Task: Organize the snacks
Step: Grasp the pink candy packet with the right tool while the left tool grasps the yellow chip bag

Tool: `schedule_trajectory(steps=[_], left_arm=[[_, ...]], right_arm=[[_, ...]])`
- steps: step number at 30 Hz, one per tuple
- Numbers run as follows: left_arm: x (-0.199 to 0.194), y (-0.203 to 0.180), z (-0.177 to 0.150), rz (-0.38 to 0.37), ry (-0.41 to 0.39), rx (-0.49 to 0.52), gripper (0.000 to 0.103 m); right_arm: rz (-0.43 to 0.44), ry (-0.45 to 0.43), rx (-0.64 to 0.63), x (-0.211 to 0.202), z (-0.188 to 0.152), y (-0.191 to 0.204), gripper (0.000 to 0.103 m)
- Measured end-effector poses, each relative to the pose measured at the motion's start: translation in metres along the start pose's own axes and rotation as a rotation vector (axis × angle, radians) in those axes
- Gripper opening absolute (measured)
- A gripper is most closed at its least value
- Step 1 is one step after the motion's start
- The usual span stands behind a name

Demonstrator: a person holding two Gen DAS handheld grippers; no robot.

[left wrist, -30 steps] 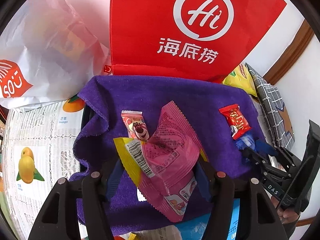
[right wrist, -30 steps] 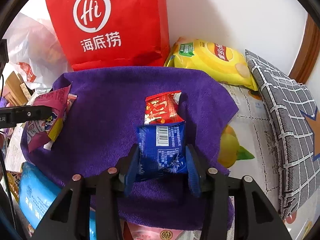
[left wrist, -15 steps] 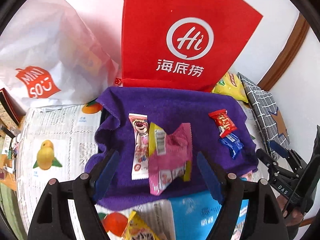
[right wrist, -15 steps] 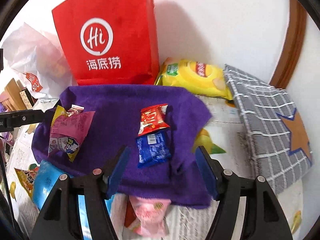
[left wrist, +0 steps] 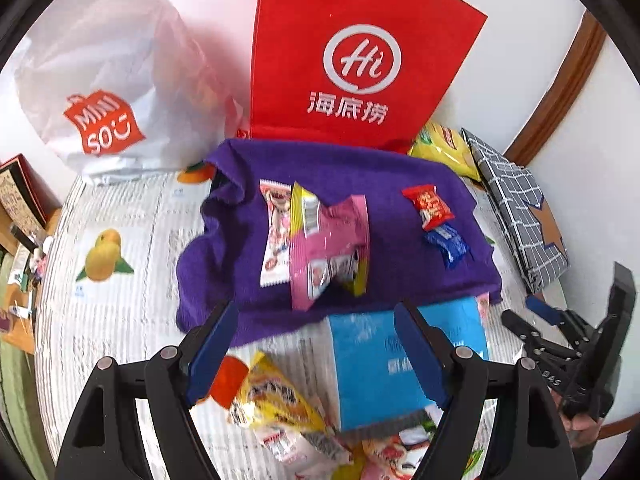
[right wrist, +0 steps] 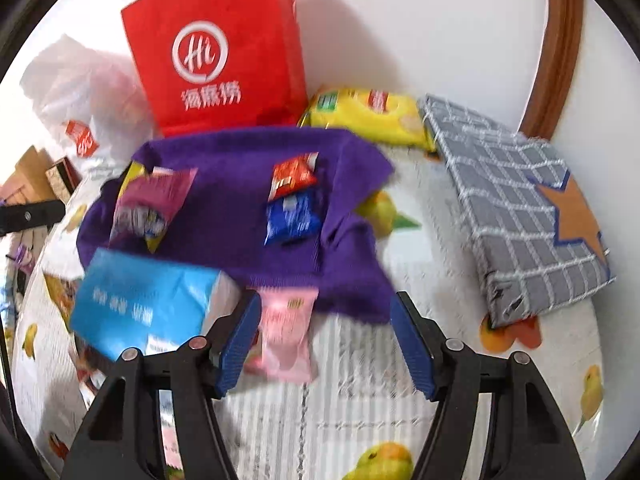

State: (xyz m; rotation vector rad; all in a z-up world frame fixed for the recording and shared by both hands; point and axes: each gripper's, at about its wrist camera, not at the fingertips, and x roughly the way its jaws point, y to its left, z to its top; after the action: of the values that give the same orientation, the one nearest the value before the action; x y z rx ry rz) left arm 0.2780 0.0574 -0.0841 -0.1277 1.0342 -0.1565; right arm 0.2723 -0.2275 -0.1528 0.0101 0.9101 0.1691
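Observation:
A purple cloth [left wrist: 248,240] [right wrist: 224,208] lies spread on the table. On its left part lie a pink snack packet [left wrist: 328,248] [right wrist: 152,200], a yellow packet [left wrist: 302,208] under it, and a bear-print bar [left wrist: 274,232]. A red packet [left wrist: 432,206] [right wrist: 292,174] and a blue packet [left wrist: 448,244] [right wrist: 294,216] lie on the right part. My left gripper [left wrist: 312,320] hangs open and empty before the cloth's near edge. My right gripper [right wrist: 326,304] [left wrist: 528,314] is open with its jaws closing. A pale pink packet [right wrist: 286,336] lies on the table below them, untouched.
A light blue tissue pack [left wrist: 400,360] [right wrist: 148,304] and a yellow snack packet [left wrist: 272,400] lie before the cloth. Behind the cloth stand a red paper bag [left wrist: 352,60], a white shopping bag [left wrist: 100,80] and a yellow chips bag [right wrist: 368,116]. A grey checked cushion [right wrist: 520,208] lies at right.
My left gripper let go of the pink packet and my right let go of the blue one. Both packets now lie on the cloth. Both grippers drew back and up from it.

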Motion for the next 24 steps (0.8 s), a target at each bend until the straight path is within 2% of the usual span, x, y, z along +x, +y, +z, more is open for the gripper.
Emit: schedule_trajectory(steps=[6, 13, 19, 22, 24], left_arm=[[0.0, 0.011, -0.011, 0.014, -0.002, -0.026, 0.079], [0.001, 0.021, -0.015, 0.001, 0.006, -0.051, 0.079], [0.0, 0.028, -0.019, 0.002, 0.006, -0.057, 0.079], [-0.003, 0.031, -0.02, 0.003, 0.003, -0.069, 0.079], [-0.006, 0.032, -0.023, 0.01, 0.001, -0.073, 0.079]], right_arm=[[0.069, 0.062, 0.019, 0.022, -0.015, 0.002, 0.061], [0.09, 0.091, 0.009, 0.046, -0.013, 0.01, 0.058], [0.149, 0.095, 0.034, 0.058, -0.013, 0.003, 0.058], [0.173, 0.096, 0.008, 0.055, -0.014, 0.004, 0.034], [0.166, 0.098, 0.0, 0.053, -0.015, 0.005, 0.034]])
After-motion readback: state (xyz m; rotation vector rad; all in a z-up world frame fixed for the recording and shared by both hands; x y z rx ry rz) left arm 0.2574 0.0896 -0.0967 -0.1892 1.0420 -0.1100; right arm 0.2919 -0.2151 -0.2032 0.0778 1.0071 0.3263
